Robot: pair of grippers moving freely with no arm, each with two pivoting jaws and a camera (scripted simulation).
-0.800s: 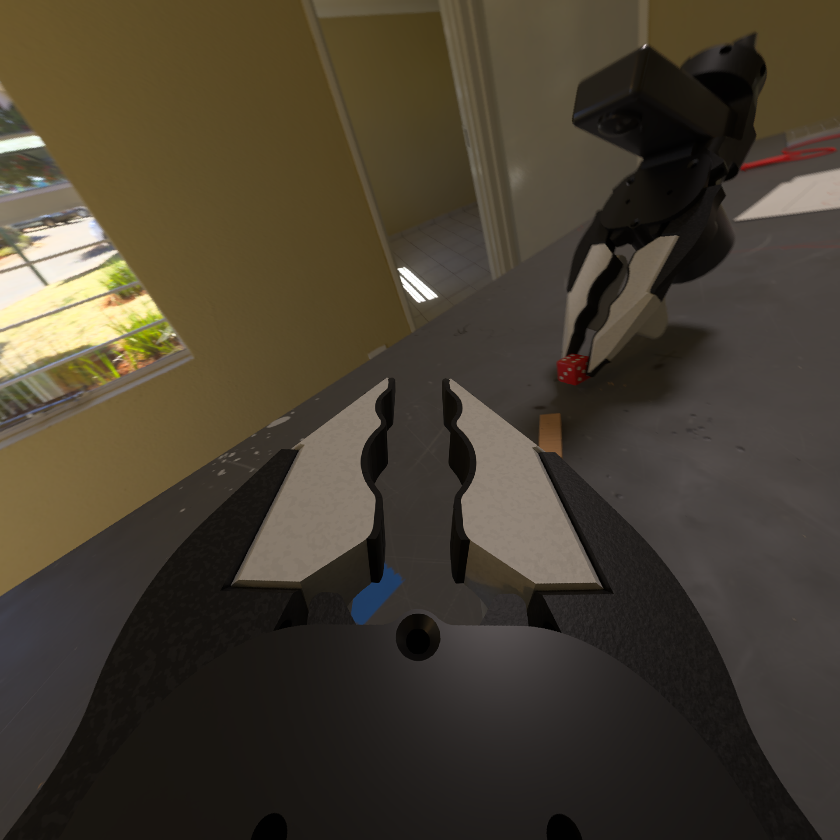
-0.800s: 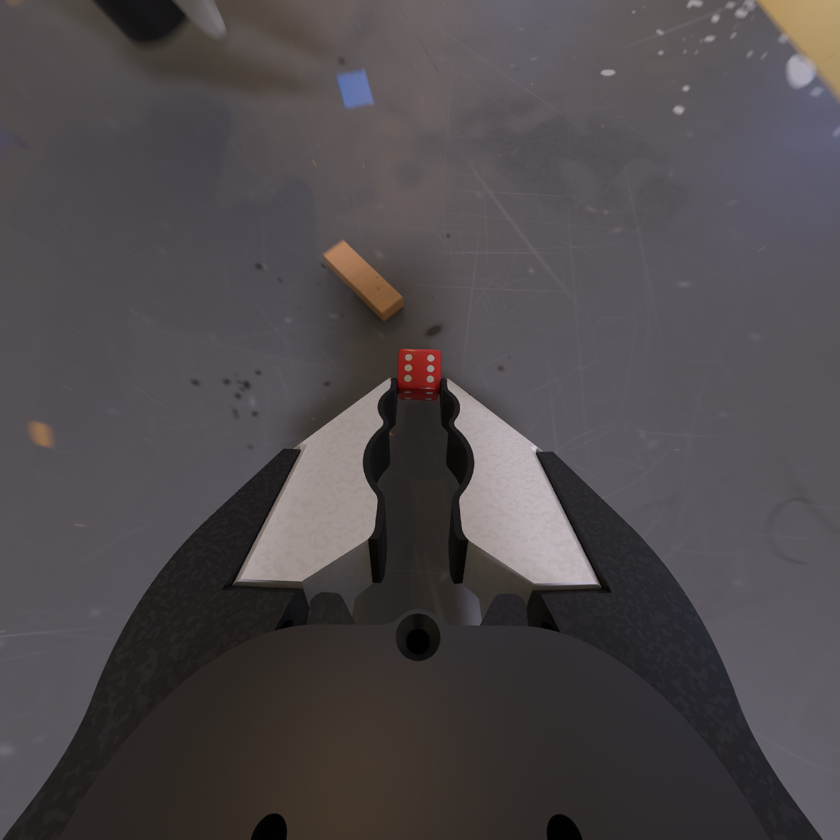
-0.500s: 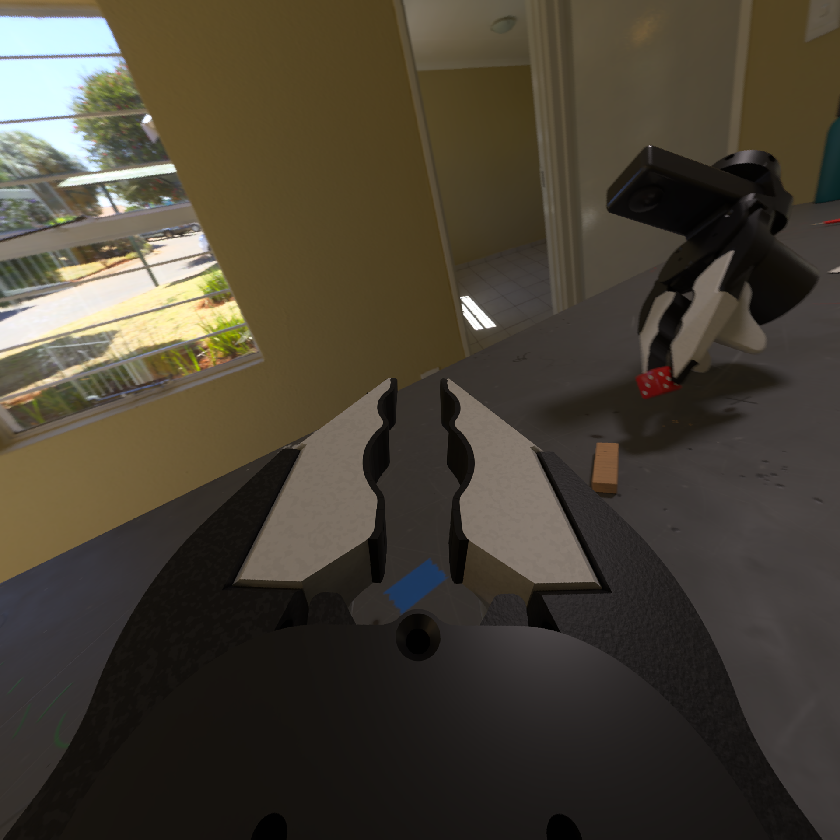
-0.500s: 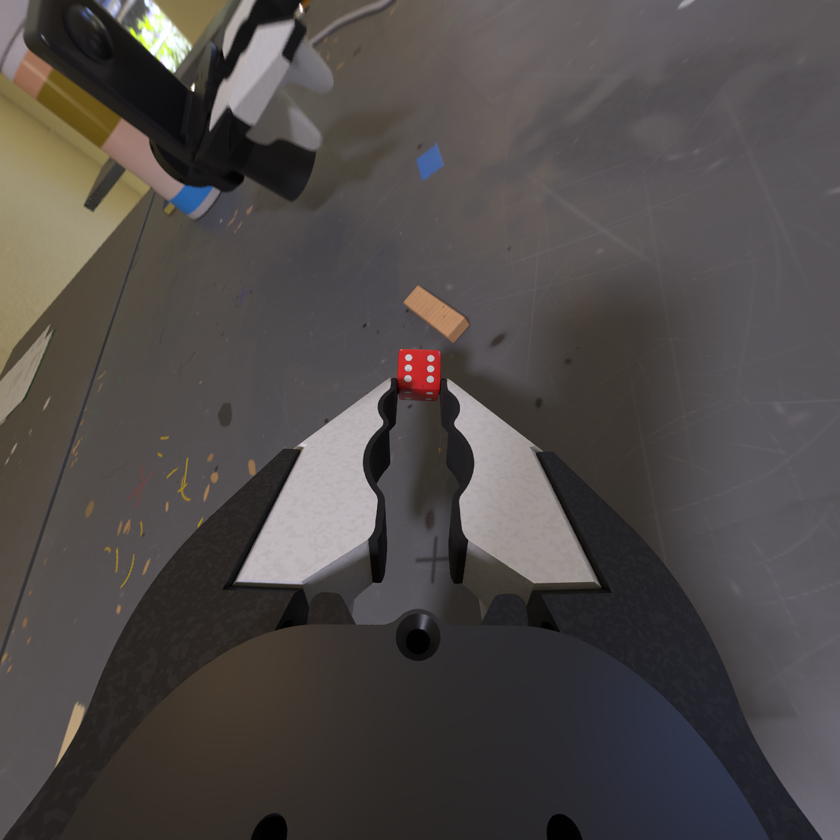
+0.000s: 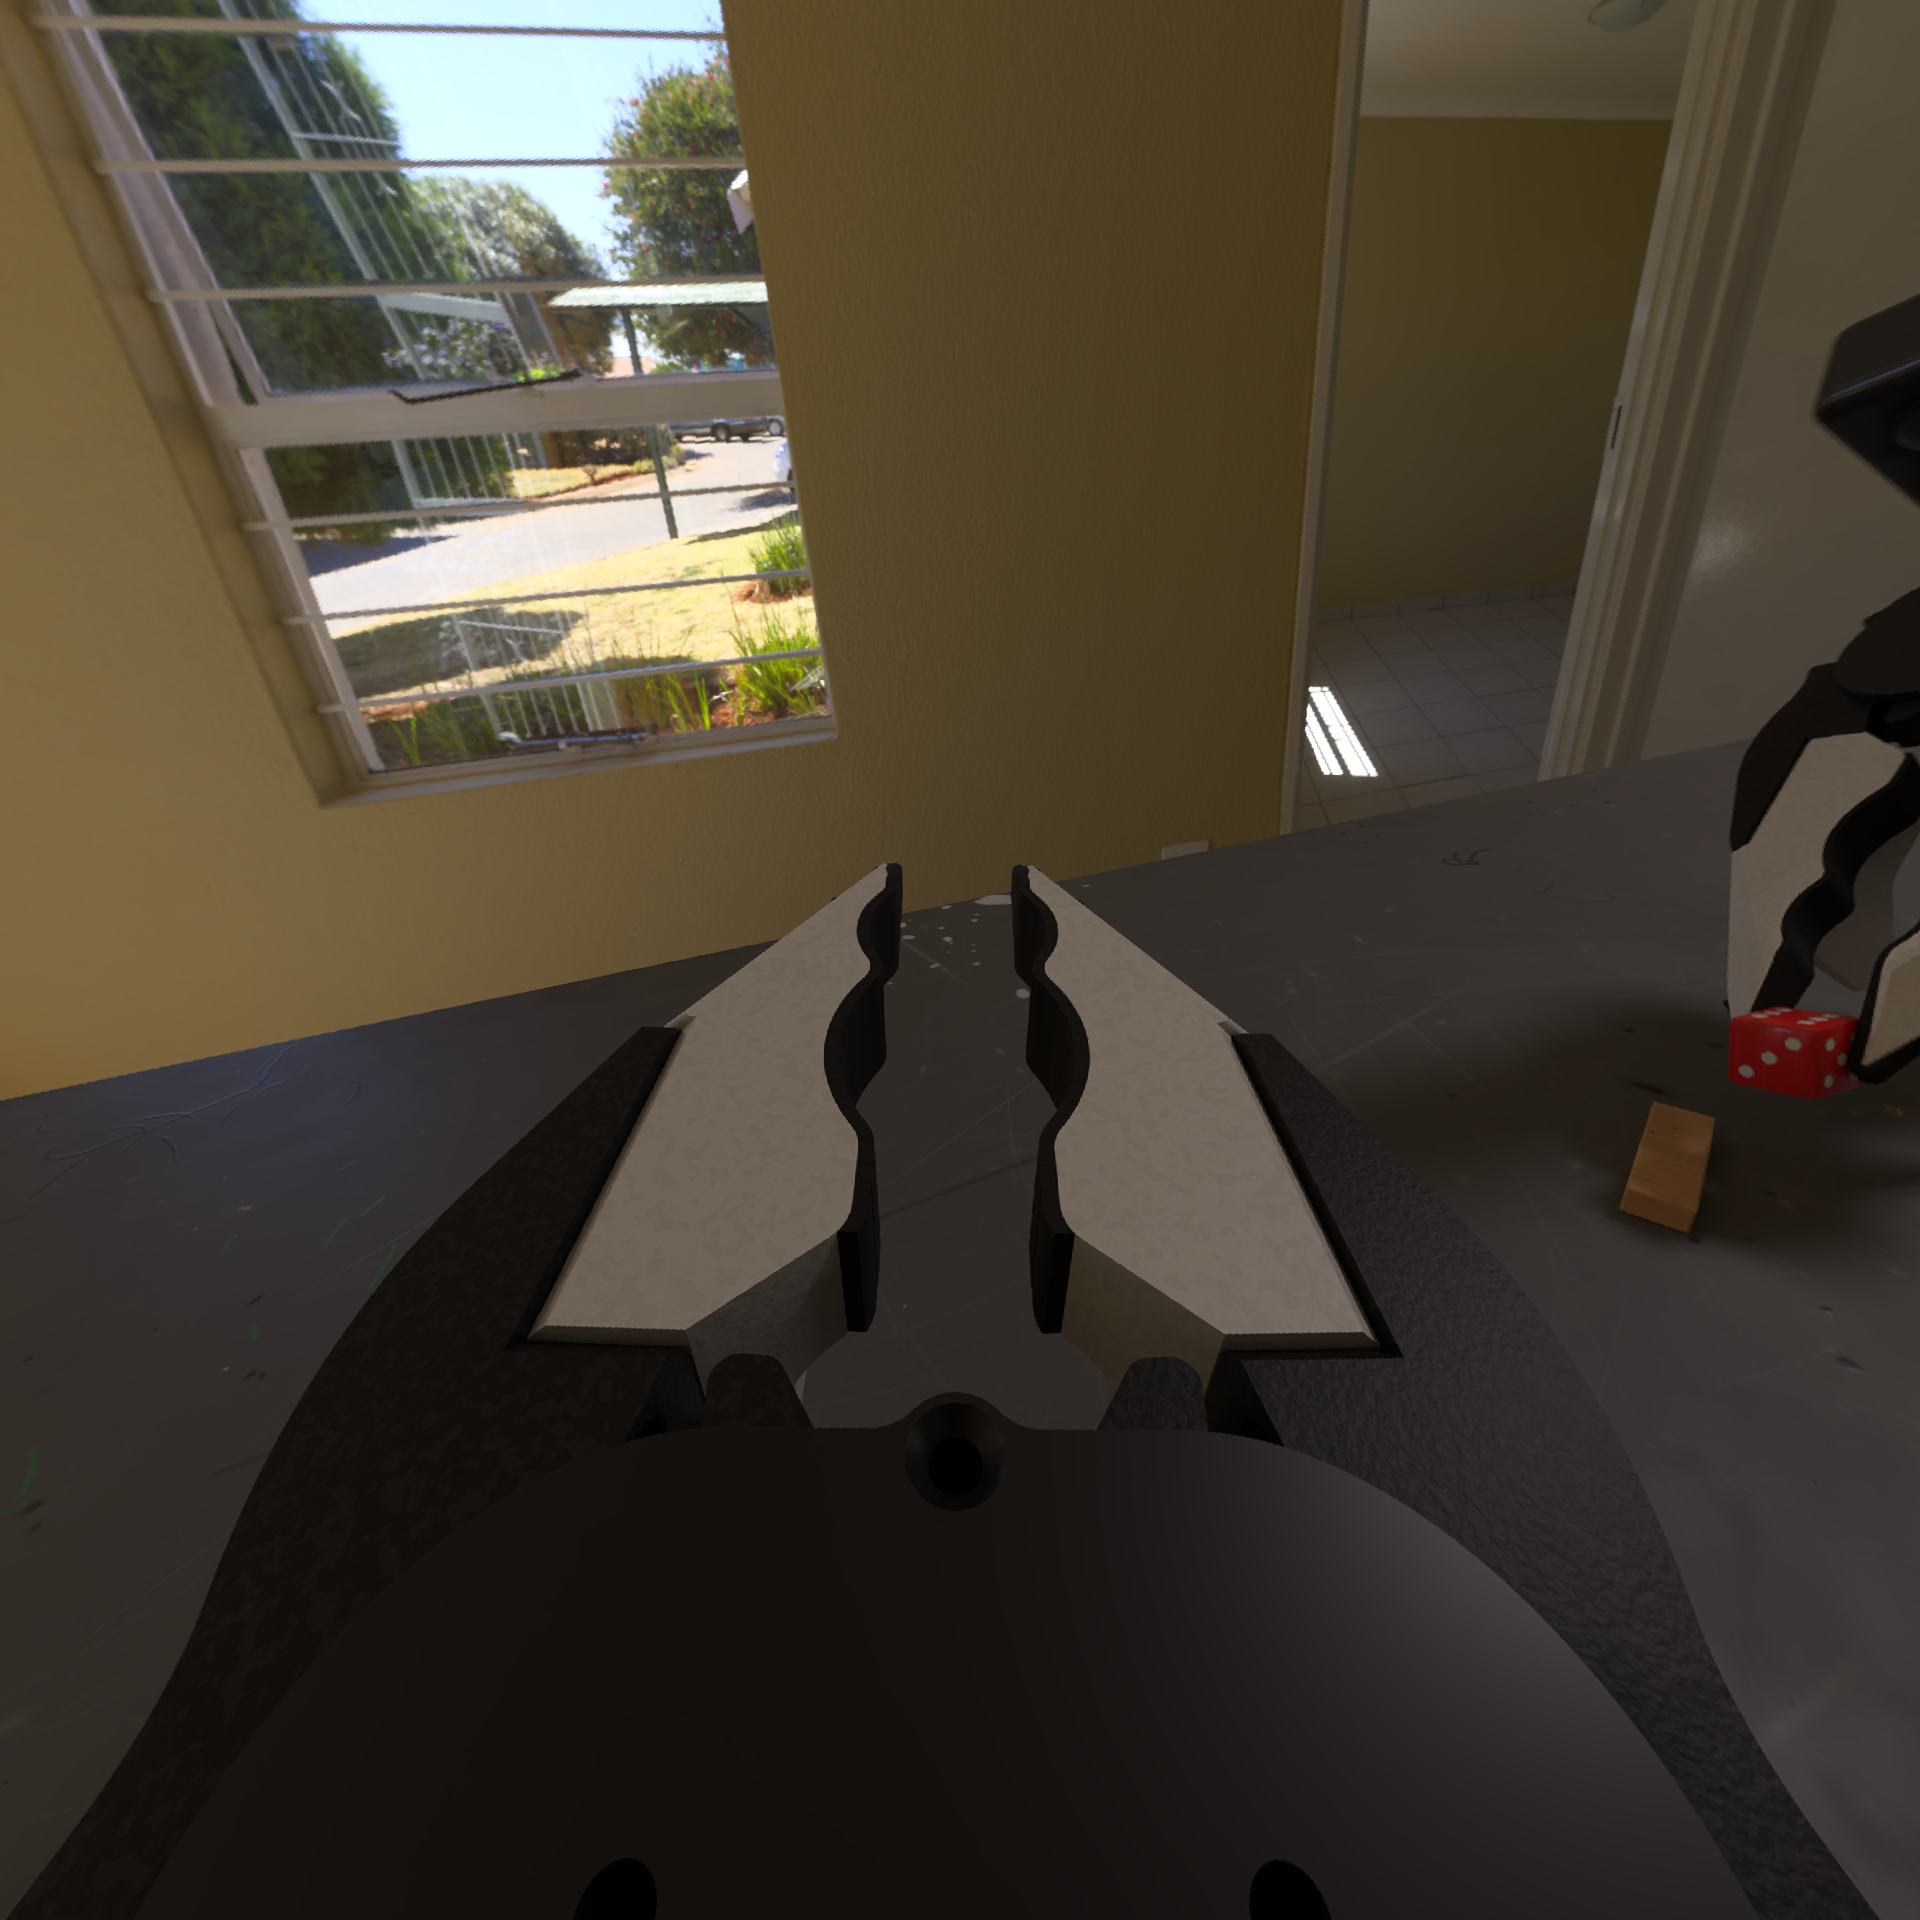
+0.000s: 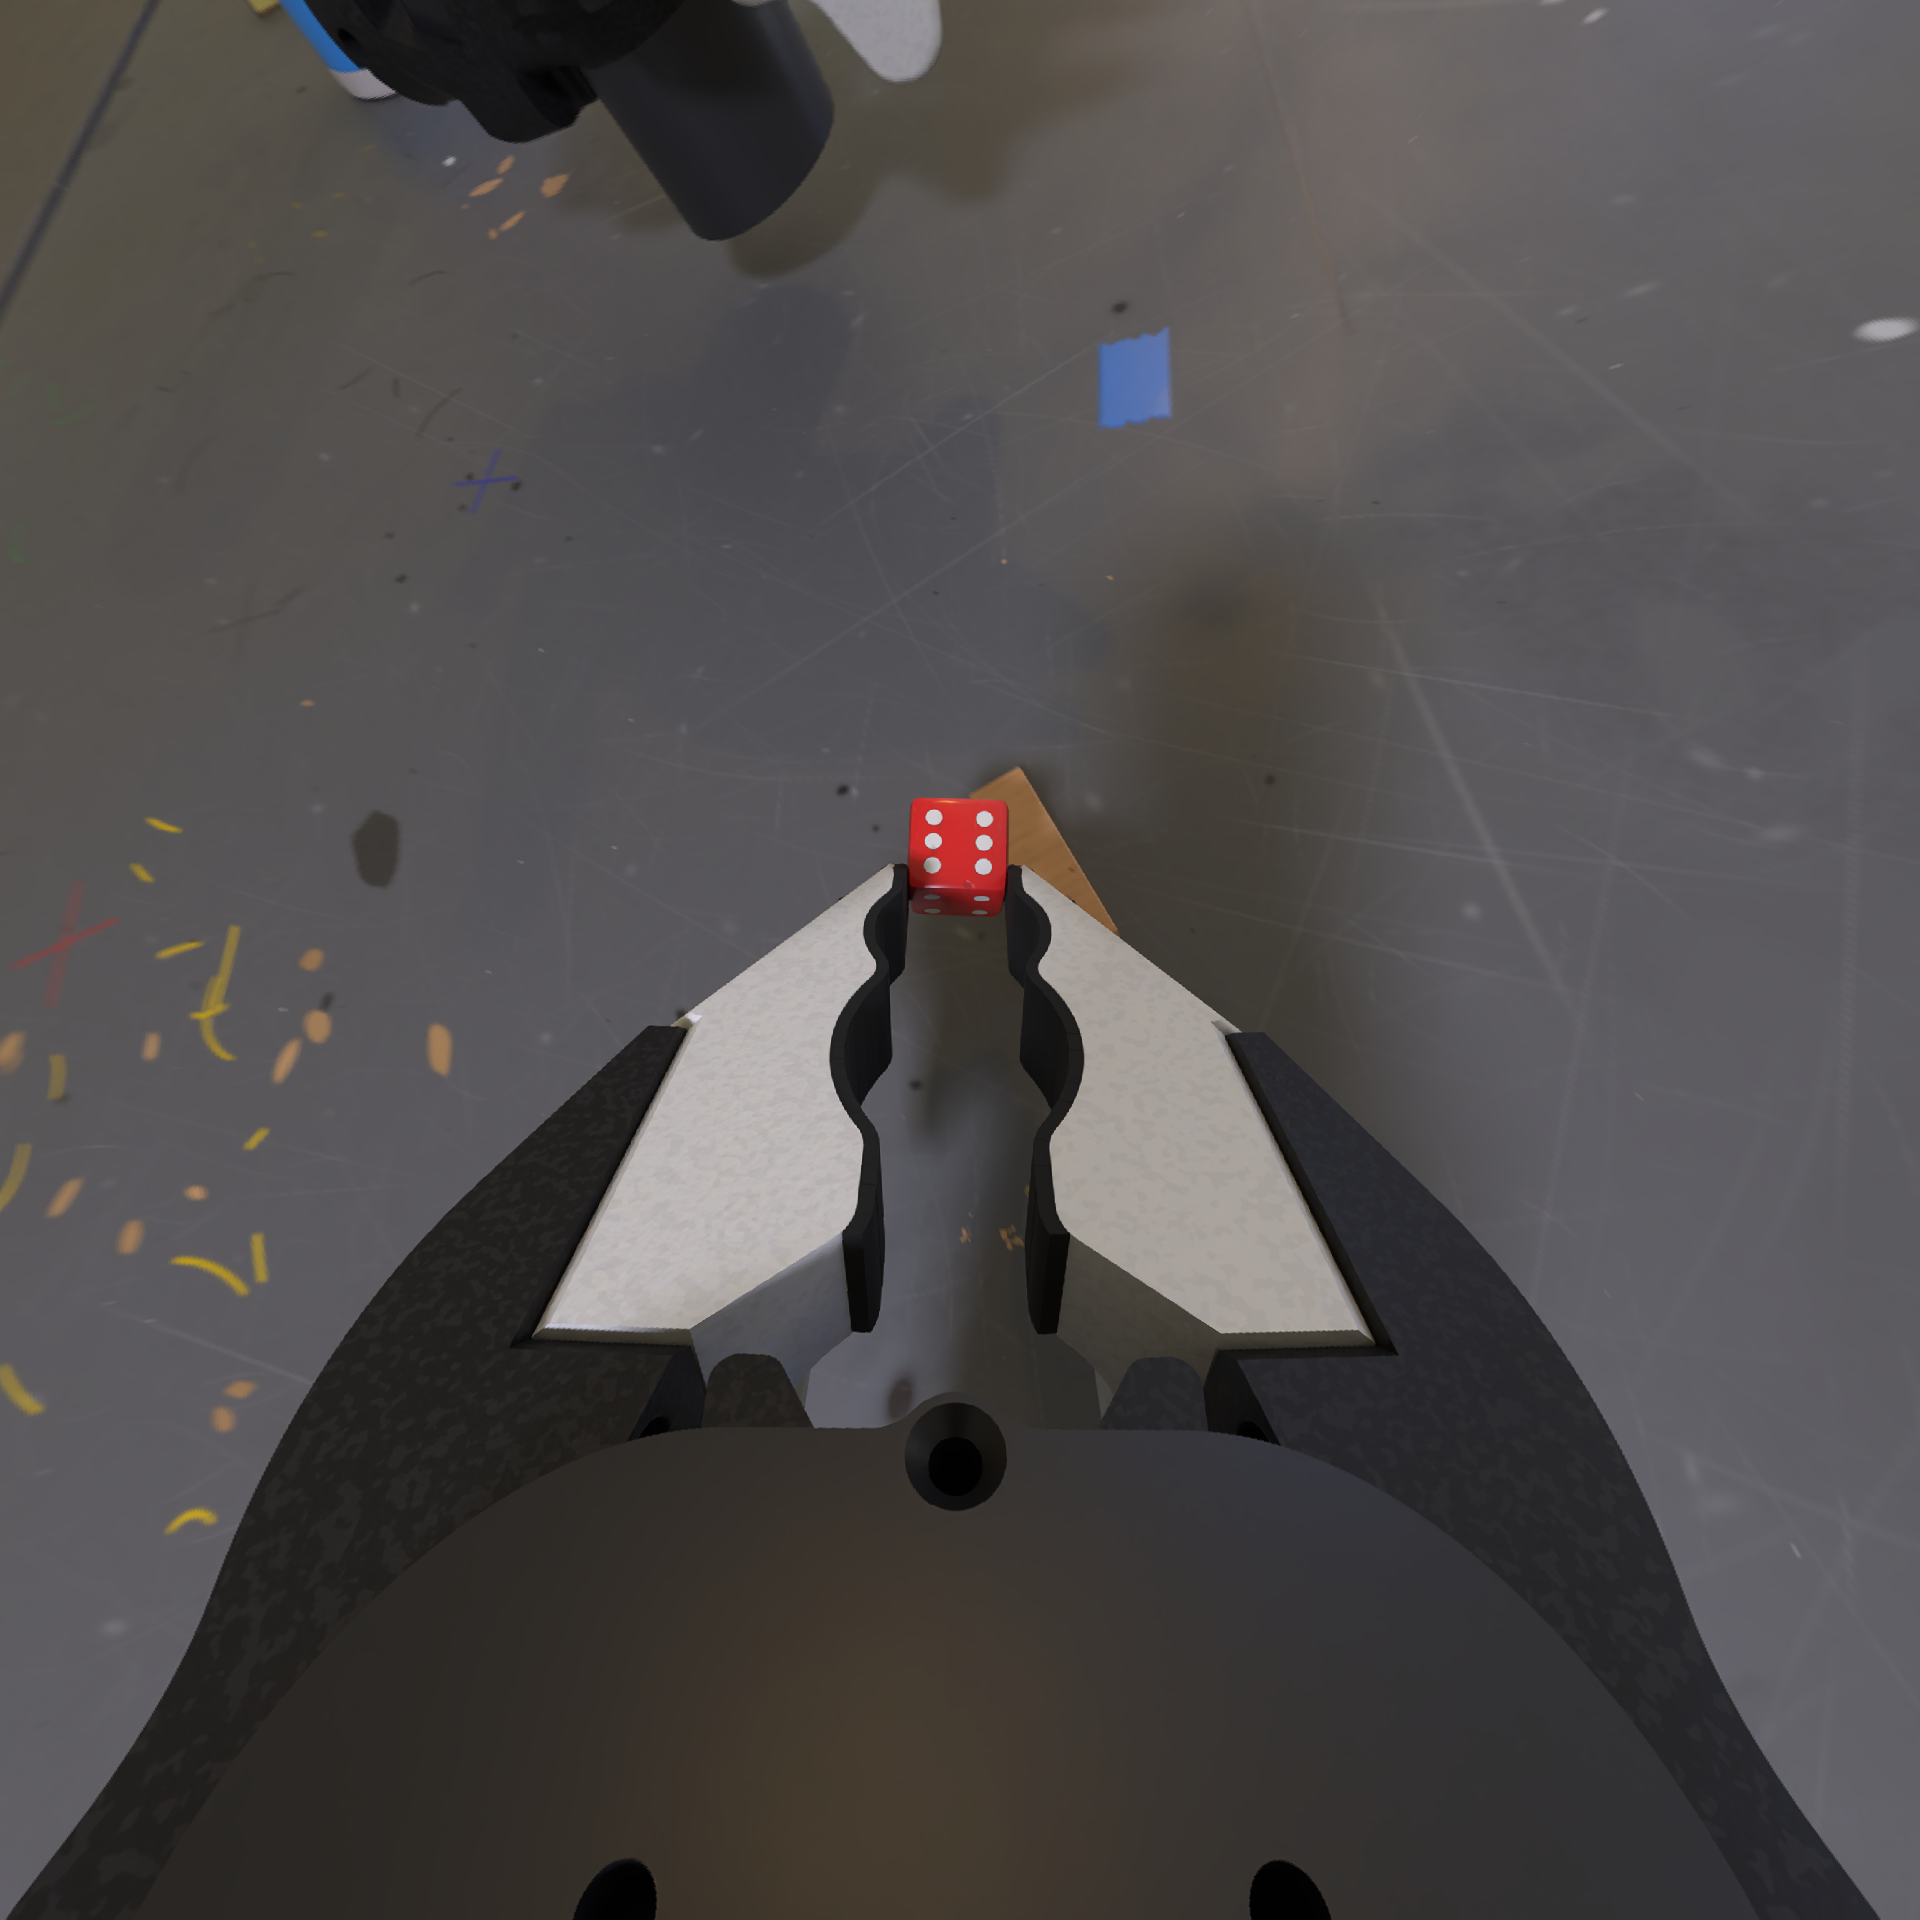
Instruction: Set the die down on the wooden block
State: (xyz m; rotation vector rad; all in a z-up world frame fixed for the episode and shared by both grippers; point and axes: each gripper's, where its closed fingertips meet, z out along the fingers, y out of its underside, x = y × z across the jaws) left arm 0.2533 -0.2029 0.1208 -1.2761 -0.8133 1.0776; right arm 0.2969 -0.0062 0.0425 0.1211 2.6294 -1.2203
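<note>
Right wrist view has our right gripper [image 6: 956, 883] pinching the die [image 6: 957, 852] just above the wooden block [image 6: 1049, 847], so we'd center it, lower gently, then release; left gripper [image 5: 956, 904] hangs spread, empty.

Yellow wall [image 5: 1039, 468], barred window [image 5: 499, 416] onto sunlit lawn and trees, open white-framed doorway [image 5: 1455, 436] to tiled floor [image 5: 1434, 675] with a sun patch, dark scratched bench [image 5: 1455, 987], blue tape [image 6: 1135, 378], paint flecks
</note>
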